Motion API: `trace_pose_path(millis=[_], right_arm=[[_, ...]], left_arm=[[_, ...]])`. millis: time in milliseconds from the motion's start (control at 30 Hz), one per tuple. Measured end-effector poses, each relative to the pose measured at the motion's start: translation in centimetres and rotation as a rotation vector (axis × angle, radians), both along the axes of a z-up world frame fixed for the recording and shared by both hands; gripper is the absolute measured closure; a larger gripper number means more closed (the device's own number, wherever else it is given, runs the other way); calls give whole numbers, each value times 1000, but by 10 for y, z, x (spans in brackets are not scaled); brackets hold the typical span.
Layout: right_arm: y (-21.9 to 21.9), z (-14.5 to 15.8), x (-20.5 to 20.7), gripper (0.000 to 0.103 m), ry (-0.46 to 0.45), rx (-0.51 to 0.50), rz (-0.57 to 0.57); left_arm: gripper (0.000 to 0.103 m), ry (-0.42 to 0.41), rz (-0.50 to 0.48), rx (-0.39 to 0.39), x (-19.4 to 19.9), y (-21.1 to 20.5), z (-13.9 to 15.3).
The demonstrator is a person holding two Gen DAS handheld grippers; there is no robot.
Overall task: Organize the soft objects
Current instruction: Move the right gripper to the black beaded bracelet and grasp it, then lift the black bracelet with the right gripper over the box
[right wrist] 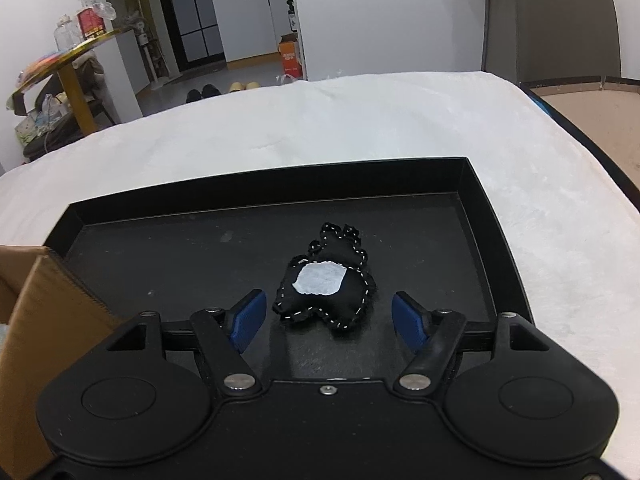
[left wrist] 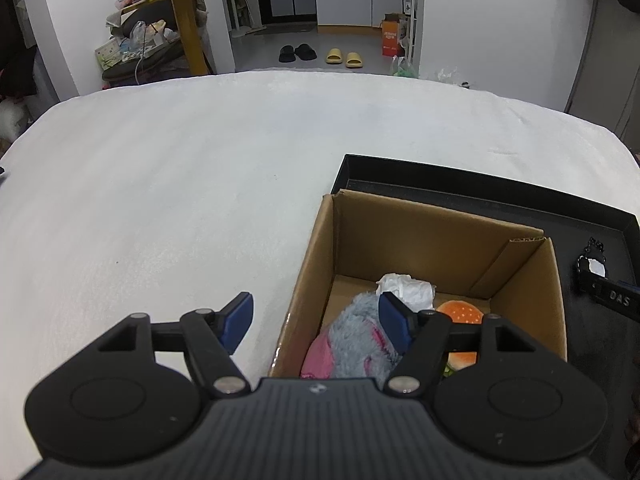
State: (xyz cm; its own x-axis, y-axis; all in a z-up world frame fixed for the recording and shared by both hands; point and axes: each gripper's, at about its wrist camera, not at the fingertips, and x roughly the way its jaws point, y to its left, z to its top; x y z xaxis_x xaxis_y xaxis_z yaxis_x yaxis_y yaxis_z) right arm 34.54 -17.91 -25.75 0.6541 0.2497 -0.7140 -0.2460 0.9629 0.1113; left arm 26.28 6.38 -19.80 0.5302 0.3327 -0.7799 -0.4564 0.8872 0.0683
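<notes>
Tools both gape empty; left tool [left wrist: 316, 322] hides part of burger plush [left wrist: 460, 314].

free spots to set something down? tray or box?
Black tray: bare floor left of the black plush up to the cardboard box, plus a strip behind it along the far wall. White cloth left of the box is bare. Box is crowded: grey-pink plush, burger toy and white wad.
</notes>
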Motion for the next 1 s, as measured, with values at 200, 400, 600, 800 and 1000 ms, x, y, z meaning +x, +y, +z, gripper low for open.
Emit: trace_pose_path(millis=[200, 400, 600, 800, 1000], right_arm=[[11, -6, 5, 59, -15, -61, 34], [7, 0, -6, 66, 3, -43, 44], [0, 12, -21, 66, -8, -11, 37], [-6, 30, -27, 66, -38, 15, 30], [-4, 47, -35, 66, -70, 36, 33]], left_arm=[[35, 4, -1, 1, -1, 1, 0], [35, -5, 9, 2, -8, 3, 5], [35, 3, 10, -6, -18, 6, 8], [35, 7, -4, -18, -29, 5, 13], [35, -1, -25, -27, -35, 3, 17]])
